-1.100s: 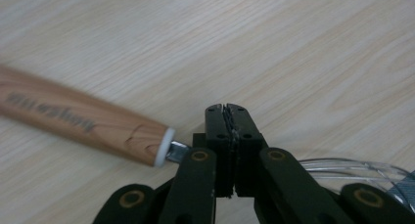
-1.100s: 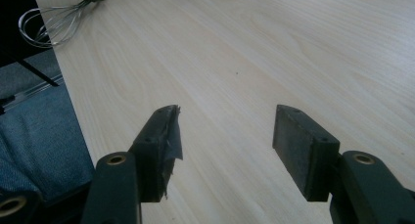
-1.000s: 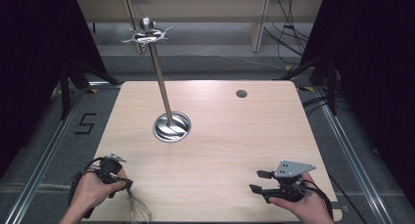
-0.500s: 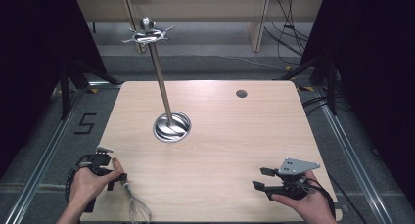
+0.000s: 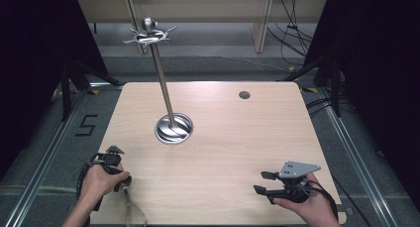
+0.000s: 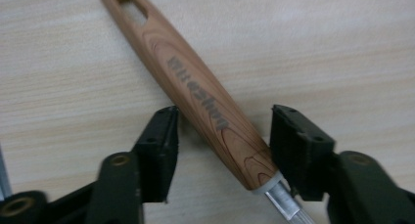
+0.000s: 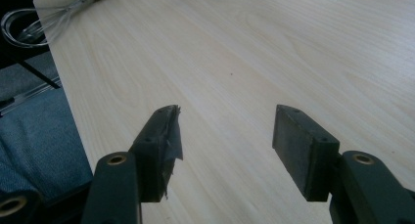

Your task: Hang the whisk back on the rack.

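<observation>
- Broadly, the table [image 5: 223, 152] takes up the middle of the high view, its light wood mostly bare, which leaves open room between the two grippers low in the frame.
- Upper left of centre, a tall metal stand [image 5: 161, 81] rises from a round base, with hook-like arms at its top; it looks meant for hanging utensils, a likely reason for the slot in the handle's far end.
- At lower left, the whisk [image 5: 132, 212] lies flat on the table near its front edge, wires pointing off the bottom of the frame.
- Its wooden handle [image 6: 195, 92] runs diagonally from upper left to lower middle of the left gripper view, so the jaws can straddle it.
- The left gripper [image 6: 222, 136] is spread wide around the handle's lower end, jaws on either side, not yet closed on it.
- At lower right, the right gripper [image 5: 265, 182] hovers with jaws apart and nothing between them, probably kept free to assist.
</observation>
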A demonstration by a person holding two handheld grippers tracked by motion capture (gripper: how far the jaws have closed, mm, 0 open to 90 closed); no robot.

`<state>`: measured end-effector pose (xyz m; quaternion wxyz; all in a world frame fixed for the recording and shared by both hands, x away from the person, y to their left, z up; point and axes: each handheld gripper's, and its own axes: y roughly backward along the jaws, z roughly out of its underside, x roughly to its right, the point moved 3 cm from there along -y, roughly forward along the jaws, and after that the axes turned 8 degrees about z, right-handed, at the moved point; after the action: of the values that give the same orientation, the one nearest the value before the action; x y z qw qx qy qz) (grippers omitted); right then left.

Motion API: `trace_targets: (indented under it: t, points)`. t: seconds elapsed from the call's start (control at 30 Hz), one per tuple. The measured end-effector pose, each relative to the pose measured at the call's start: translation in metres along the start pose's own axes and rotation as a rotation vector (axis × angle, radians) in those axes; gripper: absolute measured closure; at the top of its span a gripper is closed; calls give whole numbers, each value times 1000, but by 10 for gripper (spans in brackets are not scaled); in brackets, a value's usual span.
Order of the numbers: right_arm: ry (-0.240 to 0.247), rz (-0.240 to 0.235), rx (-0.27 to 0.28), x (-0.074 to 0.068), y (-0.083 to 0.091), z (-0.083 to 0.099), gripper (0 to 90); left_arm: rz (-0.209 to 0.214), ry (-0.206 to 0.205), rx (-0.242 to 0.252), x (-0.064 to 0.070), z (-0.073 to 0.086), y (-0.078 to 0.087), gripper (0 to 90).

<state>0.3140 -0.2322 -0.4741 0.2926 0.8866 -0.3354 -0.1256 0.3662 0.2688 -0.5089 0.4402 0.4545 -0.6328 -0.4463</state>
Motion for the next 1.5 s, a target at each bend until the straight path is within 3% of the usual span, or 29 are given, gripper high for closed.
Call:
trace_targets:
  t: [0.03, 0.07, 0.13, 0.2, 0.43, 0.57, 0.6, 0.63, 0.67, 0.7, 0.73, 0.77, 0.8, 0.83, 0.87, 0.9, 0.93, 0.97, 1.0, 1.03, 1.23, 1.27, 1.4, 1.5]
  points:
    - [0, 0, 0, 0, 0, 0, 436, 0, 0, 0, 0, 0, 0, 521]
    - [-1, 2, 3, -1, 1, -1, 436, -3, -26, -28, -1, 1, -3, 572]
    - [3, -1, -1, -2, 1, -1, 436, 12, -35, -34, -3, 1, -3, 583]
    - [-13, -6, -11, -5, 0, -1, 436, 8, -41, -41, -3, 1, -2, 666]
    - [-13, -18, -27, -7, -3, 0, 437, 24, -51, -30, -6, 3, -1, 678]
    - [-4, -19, -21, -5, -2, 0, 437, 51, -91, 26, -4, 6, 4, 679]
    - [-7, -23, -21, -5, -1, 0, 437, 56, -108, 91, -2, 9, 10, 679]
    - [-7, -23, -21, -5, -1, 0, 437, 56, -108, 91, -2, 9, 10, 679]
    - [8, -2, -4, -4, -1, -1, 438, 75, -123, 153, 0, 13, 19, 679]
    - [8, -2, -4, -4, -1, -1, 438, 75, -123, 153, 0, 13, 19, 679]
    - [12, -1, -1, -4, -1, -1, 438, 93, -118, 225, 3, 17, 28, 679]
    - [12, -1, -1, -4, -1, -1, 438, 93, -118, 225, 3, 17, 28, 679]
    - [11, -6, -8, -4, -1, -1, 438, 95, -134, 298, 5, 23, 38, 679]
    - [11, -6, -8, -4, -1, -1, 438, 95, -134, 298, 5, 23, 38, 679]
    - [15, -5, -6, -4, -1, -1, 438, 102, -148, 347, 7, 28, 45, 678]
    - [15, -5, -6, -4, -1, -1, 438, 102, -148, 347, 7, 28, 45, 679]
    - [17, -4, -4, -5, -1, -2, 438, 101, -151, 411, 10, 32, 52, 679]
    - [17, -4, -4, -5, -1, -2, 438, 101, -151, 411, 10, 32, 52, 679]
    - [16, -4, -3, -5, -1, -2, 438, 99, -169, 464, 12, 36, 58, 679]
    - [16, -4, -3, -5, -1, -2, 438, 99, -169, 464, 12, 36, 58, 679]
    - [20, -2, 0, -4, -2, -2, 438, 104, -203, 594, 24, 44, 78, 679]
    - [20, -2, 0, -4, -2, -2, 438, 107, -187, 623, 27, 43, 79, 679]
    - [11, -4, -4, -4, -1, -2, 438, 111, -195, 711, 35, 43, 91, 679]
    - [12, -4, -3, -4, -2, -2, 438, 109, -200, 746, 39, 43, 97, 679]
